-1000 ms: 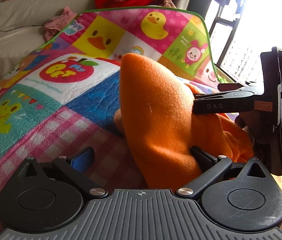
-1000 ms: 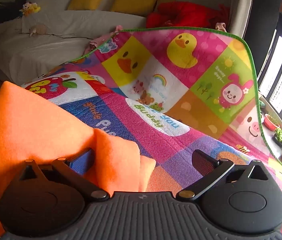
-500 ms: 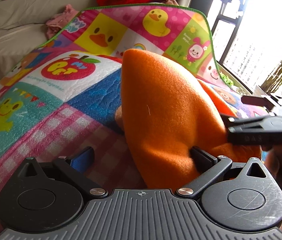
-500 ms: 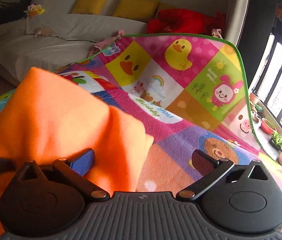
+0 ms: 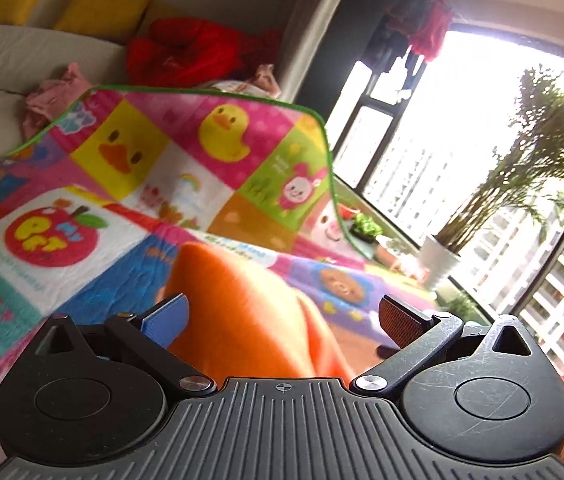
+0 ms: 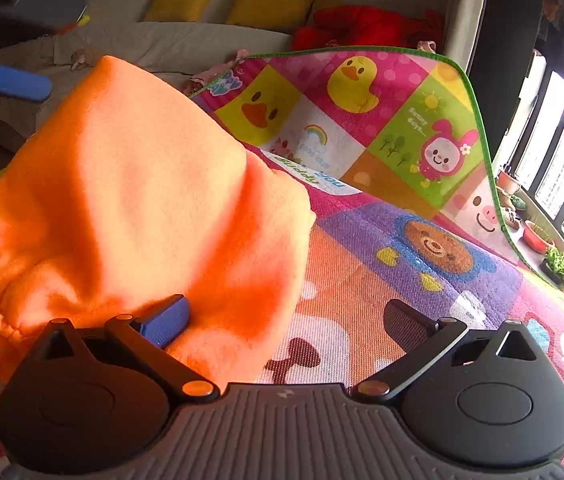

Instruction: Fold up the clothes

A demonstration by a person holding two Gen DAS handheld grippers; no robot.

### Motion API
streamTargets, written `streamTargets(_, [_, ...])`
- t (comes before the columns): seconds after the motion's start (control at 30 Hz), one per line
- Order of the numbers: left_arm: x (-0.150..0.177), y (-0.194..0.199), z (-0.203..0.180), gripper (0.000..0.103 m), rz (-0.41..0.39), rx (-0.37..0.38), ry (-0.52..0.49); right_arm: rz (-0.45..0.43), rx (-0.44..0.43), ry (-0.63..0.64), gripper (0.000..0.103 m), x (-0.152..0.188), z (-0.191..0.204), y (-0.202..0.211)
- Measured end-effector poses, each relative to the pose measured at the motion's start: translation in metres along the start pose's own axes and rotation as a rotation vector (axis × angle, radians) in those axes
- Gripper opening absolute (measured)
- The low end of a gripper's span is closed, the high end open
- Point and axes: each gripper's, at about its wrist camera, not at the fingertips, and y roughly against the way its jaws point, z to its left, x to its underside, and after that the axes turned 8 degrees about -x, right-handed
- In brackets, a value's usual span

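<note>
An orange fleece garment (image 6: 130, 208) lies bunched in a mound on the colourful cartoon play mat (image 6: 421, 240); its gathered elastic hem shows at the left. It also shows in the left wrist view (image 5: 242, 320), low between the fingers. My left gripper (image 5: 282, 316) is open, raised above the garment and tilted up toward the window. Its blue fingertip (image 6: 14, 84) shows at the upper left of the right wrist view. My right gripper (image 6: 285, 316) is open, its blue left pad (image 6: 166, 320) against the garment's near edge.
A grey sofa (image 5: 10, 64) with yellow cushions (image 5: 102, 12), a red garment (image 5: 190, 52) and pink clothes (image 5: 54, 96) stands behind the mat. Large windows (image 5: 481, 160) and a potted plant (image 5: 441, 260) are to the right, with small pots (image 6: 537, 236) on the sill.
My left gripper let go of the orange garment, rose and swung right toward the window. My right gripper lifted and pulled back a little; the garment now sits as a mound.
</note>
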Motion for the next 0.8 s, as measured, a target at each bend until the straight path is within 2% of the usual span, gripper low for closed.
streamTargets(0.07, [-0.005, -0.020, -0.004, 0.103, 0.026, 0.013, -0.004, -0.011, 0.010, 0.004, 0.103, 0.000, 0.002, 0.002])
streamTargets(0.23, [0.009, -0.078, 0.002, 0.103, 0.141, -0.131, -0.105, -0.032, -0.012, 0.016, 0.103, -0.001, 0.002, 0.002])
streamTargets(0.33, [0.016, -0.086, 0.003, 0.103, 0.149, -0.156, -0.159, -0.031, -0.032, -0.010, 0.103, -0.001, 0.000, -0.003])
streamTargets(0.6, [0.018, -0.082, 0.007, 0.103, 0.145, -0.166, -0.169, -0.009, -0.056, -0.080, 0.103, -0.001, -0.005, -0.005])
streamTargets(0.7, [0.013, -0.053, 0.007, 0.103, 0.110, -0.174, -0.133, 0.015, -0.099, -0.128, 0.103, 0.000, -0.011, -0.001])
streamTargets(0.77, [0.015, -0.025, 0.010, 0.103, 0.094, -0.171, -0.111, 0.017, -0.176, -0.177, 0.102, 0.004, -0.015, 0.005])
streamTargets(0.8, [0.020, -0.015, 0.013, 0.103, 0.102, -0.179, -0.100, 0.018, -0.215, -0.202, 0.095, 0.007, -0.017, 0.008])
